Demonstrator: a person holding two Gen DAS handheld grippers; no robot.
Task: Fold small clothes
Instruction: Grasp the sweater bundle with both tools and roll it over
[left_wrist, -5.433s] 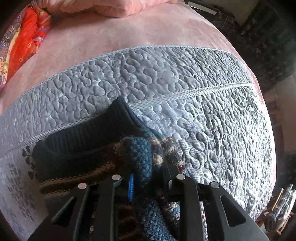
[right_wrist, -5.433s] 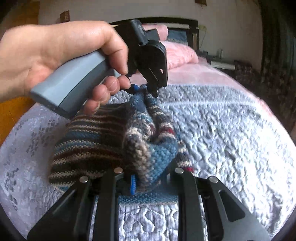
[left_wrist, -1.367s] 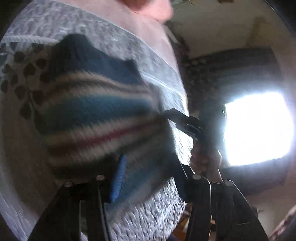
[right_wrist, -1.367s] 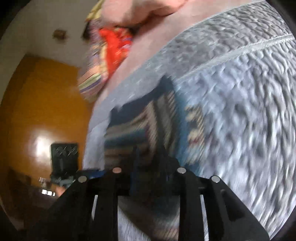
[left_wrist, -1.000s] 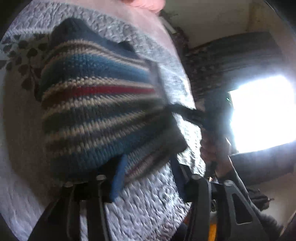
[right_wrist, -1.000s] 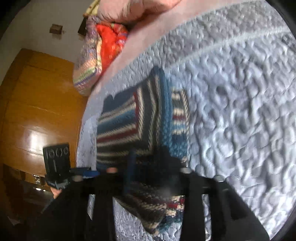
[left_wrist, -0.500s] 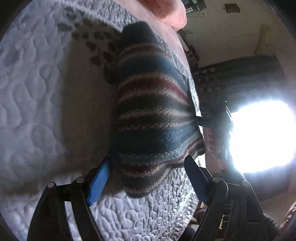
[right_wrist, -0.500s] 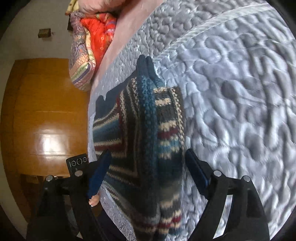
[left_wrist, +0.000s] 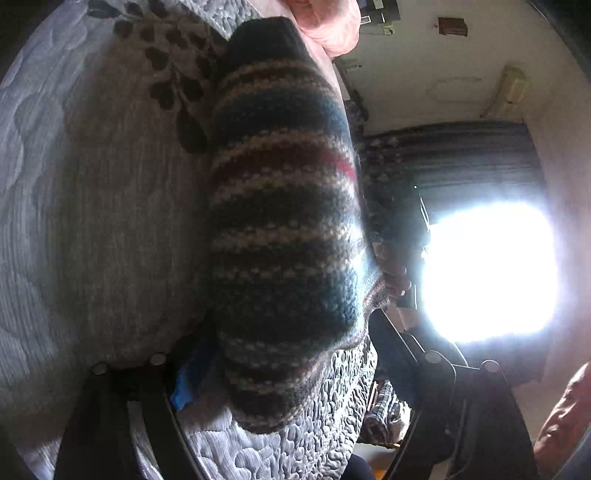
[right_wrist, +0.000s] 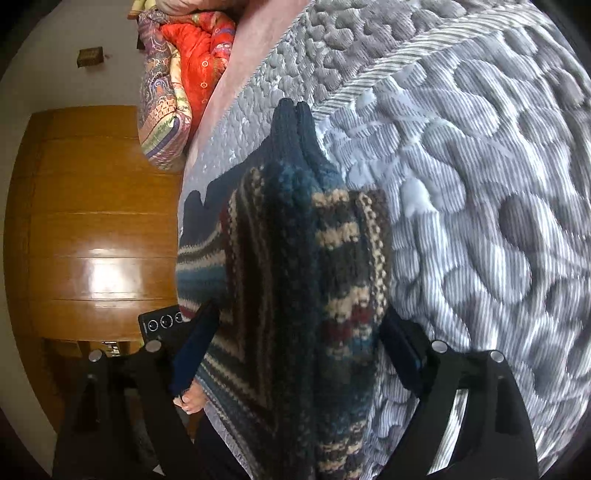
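A striped knitted sweater (left_wrist: 280, 221) in navy, teal, cream and dark red lies folded into a thick bundle on the grey quilted bedspread (left_wrist: 92, 221). My left gripper (left_wrist: 291, 354) is open, its fingers wide on either side of the bundle's near end, very close to the bed. In the right wrist view the sweater (right_wrist: 303, 258) shows stacked layers and a dark ribbed edge at the far end. My right gripper (right_wrist: 295, 347) is open too and straddles the opposite end. The left gripper's black body (right_wrist: 162, 321) shows beyond the sweater.
The bedspread (right_wrist: 480, 184) stretches away to the right. A red and patterned bedding pile (right_wrist: 177, 74) and a pink pillow (left_wrist: 325, 22) lie at the bed's head. A wooden wardrobe (right_wrist: 92, 221) stands beside the bed, and a bright window (left_wrist: 487, 273) glares opposite.
Both grippers carried the sweater's edge over into a fold, laid it on the bed and opened about half a second ago. Since then both have edged closer to the bundle.
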